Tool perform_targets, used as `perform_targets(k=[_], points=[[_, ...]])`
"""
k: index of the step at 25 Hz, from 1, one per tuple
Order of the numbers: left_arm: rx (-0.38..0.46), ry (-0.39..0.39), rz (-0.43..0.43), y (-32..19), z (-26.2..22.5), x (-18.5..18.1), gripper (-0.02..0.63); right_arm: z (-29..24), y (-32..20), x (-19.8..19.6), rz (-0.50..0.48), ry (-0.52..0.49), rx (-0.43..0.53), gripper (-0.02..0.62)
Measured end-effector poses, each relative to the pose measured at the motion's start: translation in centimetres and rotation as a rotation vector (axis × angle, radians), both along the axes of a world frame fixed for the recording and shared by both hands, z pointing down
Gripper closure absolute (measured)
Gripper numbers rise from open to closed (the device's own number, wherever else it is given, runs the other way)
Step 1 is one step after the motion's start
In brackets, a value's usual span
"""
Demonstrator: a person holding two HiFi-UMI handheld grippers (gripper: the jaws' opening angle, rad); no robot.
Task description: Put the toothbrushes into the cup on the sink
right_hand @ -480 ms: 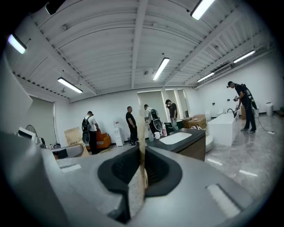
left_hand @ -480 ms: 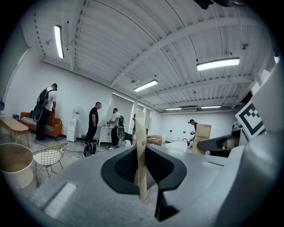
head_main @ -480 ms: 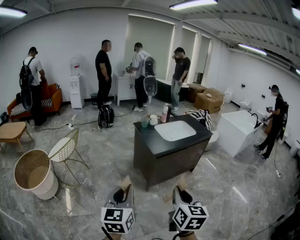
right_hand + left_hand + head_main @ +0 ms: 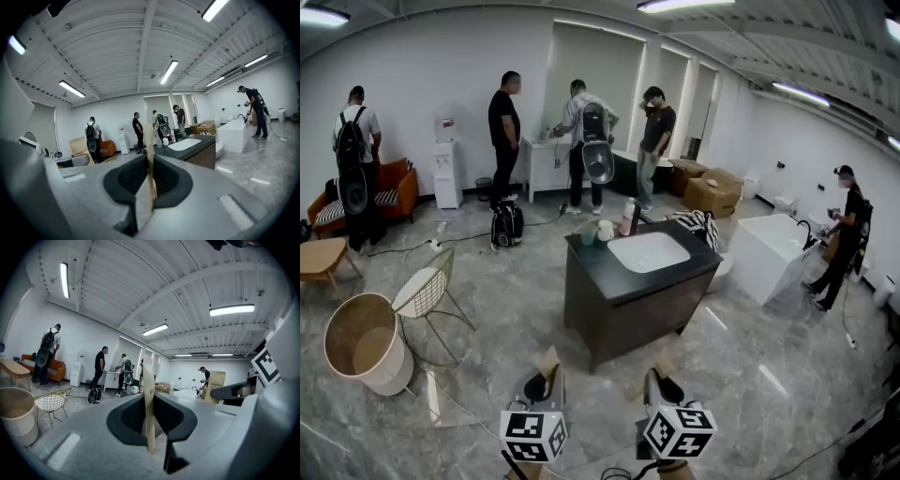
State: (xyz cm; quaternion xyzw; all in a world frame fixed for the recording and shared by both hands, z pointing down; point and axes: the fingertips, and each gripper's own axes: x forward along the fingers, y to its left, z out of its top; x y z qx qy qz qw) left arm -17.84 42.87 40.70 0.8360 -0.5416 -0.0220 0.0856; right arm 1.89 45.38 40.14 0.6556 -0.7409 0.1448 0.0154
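Compared with half a second before, stepped slightly nearer to the dark worktop (image 4: 598, 274) with the white sink (image 4: 649, 251): now a bit larger and more central in the head view. Still well apart from it, with open floor (image 4: 487, 309) between. Judged as the approach step only; nothing of the task done yet.

Near the far left corner of the worktop: a white cup (image 4: 606, 231), just beside a greenish cup (image 4: 588, 234), and a pink bottle (image 4: 628, 217) a little further along the far edge. Cannot tell the intended cup from here. Cannot make out any toothbrushes at this distance, neither on the worktop nor in a cup.

Left tongs (image 4: 547, 367) and right tongs (image 4: 662, 367) held low at the bottom of the head view, side by side, both pointing forward toward the worktop. Left one about level, right one tipped slightly downward. In each gripper view, tan pads (image 4: 149, 399) brought together, closed on nothing. Must be opened before taking any toothbrush.
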Motion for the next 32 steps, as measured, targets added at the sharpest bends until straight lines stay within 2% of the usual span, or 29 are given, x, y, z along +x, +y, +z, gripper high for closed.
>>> perform_targets(k=[8,15,23,32], points=[[0.033,-0.009,0.006,-0.2,-0.9,-0.7,0.563,-0.4,-0.5,-0.1,0.030,0.005,0.000,0.567],[0.021,-0.014,-0.008,-2.0,0.1,-1.4,0.563,0.4,-2.4,0.5,0.050,-0.006,-0.004,0.568],[0.030,-0.040,-0.005,-6.4,0.3,0.1,0.563,1.1,-7.2,1.9,0.051,-0.016,-0.005,0.568],[0.029,-0.056,-0.019,-13.8,0.1,2.9,0.565,1.4,-15.0,4.4,0.027,-0.019,-0.016,0.567]])
